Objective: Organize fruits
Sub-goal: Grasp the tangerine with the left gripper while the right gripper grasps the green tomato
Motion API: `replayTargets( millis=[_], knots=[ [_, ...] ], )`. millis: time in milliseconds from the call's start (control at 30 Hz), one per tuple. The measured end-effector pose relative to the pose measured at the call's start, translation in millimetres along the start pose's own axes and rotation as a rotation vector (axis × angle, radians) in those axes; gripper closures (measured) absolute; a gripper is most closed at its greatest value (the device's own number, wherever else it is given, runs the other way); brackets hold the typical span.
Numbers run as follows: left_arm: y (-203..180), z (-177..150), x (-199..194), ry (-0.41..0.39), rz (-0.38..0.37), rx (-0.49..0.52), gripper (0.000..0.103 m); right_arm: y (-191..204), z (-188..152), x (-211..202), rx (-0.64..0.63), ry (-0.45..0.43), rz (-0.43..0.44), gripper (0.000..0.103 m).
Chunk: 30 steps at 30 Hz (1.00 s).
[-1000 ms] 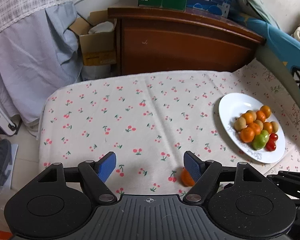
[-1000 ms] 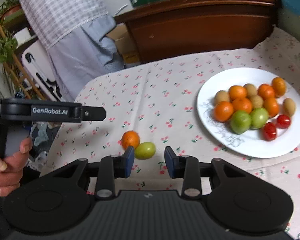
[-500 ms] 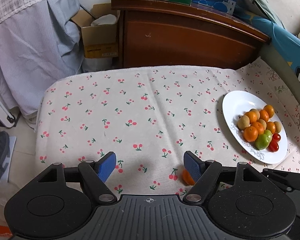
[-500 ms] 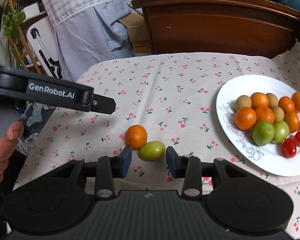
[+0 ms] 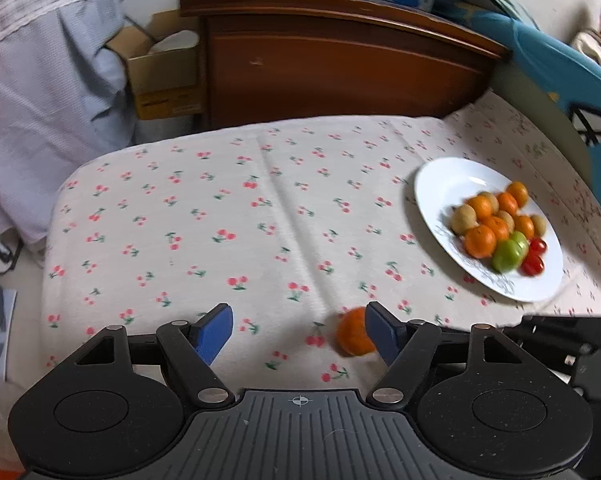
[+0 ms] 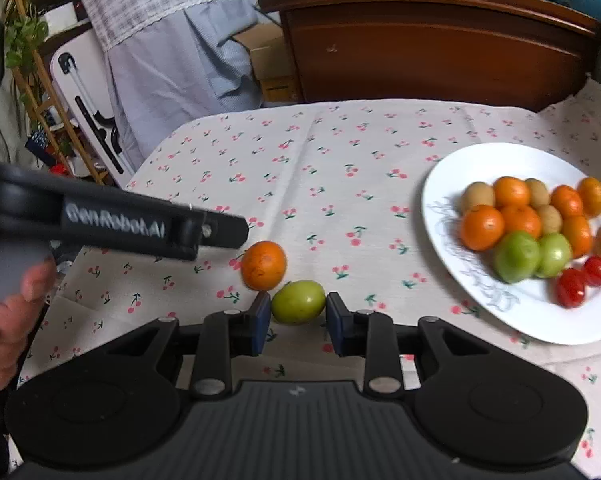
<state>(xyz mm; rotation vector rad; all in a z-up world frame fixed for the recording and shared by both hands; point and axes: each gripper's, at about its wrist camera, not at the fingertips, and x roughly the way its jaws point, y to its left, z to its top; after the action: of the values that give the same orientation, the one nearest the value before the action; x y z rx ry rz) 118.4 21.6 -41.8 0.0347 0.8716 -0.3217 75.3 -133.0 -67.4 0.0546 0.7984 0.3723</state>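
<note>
A loose orange (image 6: 263, 265) and a green fruit (image 6: 298, 301) lie side by side on the cherry-print cloth. My right gripper (image 6: 298, 322) is open, its blue pads on either side of the green fruit, close to it but apart. My left gripper (image 5: 298, 334) is open wide; the orange (image 5: 353, 337) lies just inside its right pad. The left gripper's body (image 6: 112, 222) shows in the right wrist view, left of the orange. A white plate (image 6: 448, 184) at the right holds oranges, brown fruits, two green fruits and two red tomatoes; it also shows in the left wrist view (image 5: 436, 184).
A dark wooden cabinet (image 5: 340, 64) stands behind the table's far edge. A cardboard box (image 5: 160, 80) and hanging cloth (image 5: 40, 92) are at the back left. A wooden plant rack (image 6: 32, 80) stands left of the table. A blue chair (image 5: 560, 76) is at the right.
My right gripper moved forward, so the green fruit now sits between its pads. My left gripper shifted right, bringing the orange inside its right pad.
</note>
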Motion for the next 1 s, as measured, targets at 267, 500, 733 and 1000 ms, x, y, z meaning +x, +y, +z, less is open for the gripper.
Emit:
replayTargets(
  millis=[267, 500, 733, 1000],
  knots=[
    [-16, -4, 6, -0.011, -0.054, 0.049, 0.042, -20, -7, -16, 0.061, -0.007, -0.031, 0.073],
    [-30, -9, 20, 0.003, -0.070, 0.104, 0.062, -30, -11, -24, 0.113, -0.009, -0.043, 0.073],
    [-42, -15, 27, -0.006, -0.046, 0.166, 0.075, -38, -14, -31, 0.149, -0.018, -0.039, 0.073],
    [-40, -7, 18, -0.038, -0.070, 0.127, 0.075, -46, -12, -44, 0.192, -0.050, -0.035, 0.073]
  ],
)
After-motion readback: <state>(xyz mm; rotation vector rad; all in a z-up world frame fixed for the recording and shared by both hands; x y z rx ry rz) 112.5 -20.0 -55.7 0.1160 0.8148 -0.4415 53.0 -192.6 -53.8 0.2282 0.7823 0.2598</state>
